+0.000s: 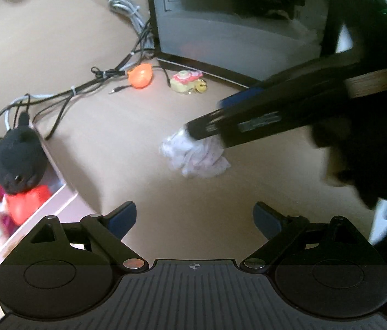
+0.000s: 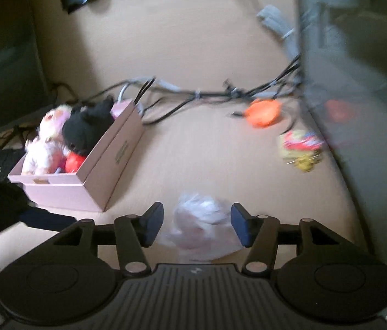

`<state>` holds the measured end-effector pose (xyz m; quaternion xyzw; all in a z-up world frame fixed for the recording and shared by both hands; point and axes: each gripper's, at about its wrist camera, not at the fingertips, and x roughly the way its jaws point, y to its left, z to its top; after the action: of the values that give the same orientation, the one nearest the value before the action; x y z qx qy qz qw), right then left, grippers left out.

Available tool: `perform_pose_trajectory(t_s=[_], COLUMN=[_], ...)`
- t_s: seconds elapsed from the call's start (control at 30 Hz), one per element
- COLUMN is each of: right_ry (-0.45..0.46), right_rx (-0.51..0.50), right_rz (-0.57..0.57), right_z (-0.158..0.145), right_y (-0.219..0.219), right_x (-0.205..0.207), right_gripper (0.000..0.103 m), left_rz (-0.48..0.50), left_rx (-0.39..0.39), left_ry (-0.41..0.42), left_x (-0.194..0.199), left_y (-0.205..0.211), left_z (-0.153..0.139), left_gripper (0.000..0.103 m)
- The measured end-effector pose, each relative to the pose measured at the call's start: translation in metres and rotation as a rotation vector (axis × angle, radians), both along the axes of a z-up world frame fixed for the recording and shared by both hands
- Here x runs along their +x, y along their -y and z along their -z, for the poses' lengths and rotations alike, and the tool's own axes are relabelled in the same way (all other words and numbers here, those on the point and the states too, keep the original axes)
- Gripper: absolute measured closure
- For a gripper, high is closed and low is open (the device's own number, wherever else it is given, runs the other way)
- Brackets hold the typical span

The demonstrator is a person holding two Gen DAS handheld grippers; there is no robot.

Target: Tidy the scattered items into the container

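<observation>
Now: pale bundle next for the box

Right tongs [image 2: 197, 224] parted around a crumpled, soft white-pink cloth bundle [image 2: 203, 220] on the tan table [image 2: 193, 55], pads not clearly pressing. Left tongs [image 1: 194, 218] wide open, empty. Next, probably: close, lift, carry to the pink cardboard box [image 2: 116, 162], already stuffed with plush toys. Beyond, glossy orange toy [image 2: 262, 112] among cables.

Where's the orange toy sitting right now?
The orange toy lies on the floor among the black cables, beside the yellow-and-pink toy, right of the pink box in the right wrist view.
</observation>
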<state>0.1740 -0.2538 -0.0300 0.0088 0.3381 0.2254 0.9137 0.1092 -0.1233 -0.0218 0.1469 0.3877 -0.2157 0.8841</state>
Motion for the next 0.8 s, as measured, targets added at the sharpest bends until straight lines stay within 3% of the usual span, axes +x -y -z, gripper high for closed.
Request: perform_pose_trajectory(t_s=[0.3,0.33,0.37,0.43,0.47,0.6,0.8], right_ry=[0.049,0.051,0.052,0.053,0.051,0.045,0.104], right_rx=[-0.015,-0.019,-0.023,-0.023,-0.022,-0.001,-0.025], right_rz=[0.141,0.146,0.151,0.145,0.139,0.086,0.019], right_z=[-0.017,-0.019,-0.02,-0.021,-0.02,-0.017,-0.015], right_y=[0.051,0.054,0.058,0.061,0.062,0.047,-0.006], right_x=[-0.034,-0.037,-0.041,-0.042,-0.041,-0.023,0.024], right_gripper=[0.04,0.04,0.038,0.037,0.037,0.036,0.036], left_rz=[-0.077,-0.071,-0.064,-0.067,-0.073,-0.055,-0.176], left_rx=[-0.007,-0.011,-0.011,0.011,0.021,0.01,0.006], left_ry=[0.066,0.056,0.048,0.044,0.044,0.025,-0.059], left_x=[0.059,0.061,0.062,0.061,0.059,0.035,-0.005], left_y=[0.037,0.04,0.042,0.046,0.047,0.039,-0.019], left_z=[0.018,0.021,0.023,0.026,0.026,0.014,-0.003], left_gripper=[0.011,0.023,0.041,0.065,0.07,0.072,0.072])
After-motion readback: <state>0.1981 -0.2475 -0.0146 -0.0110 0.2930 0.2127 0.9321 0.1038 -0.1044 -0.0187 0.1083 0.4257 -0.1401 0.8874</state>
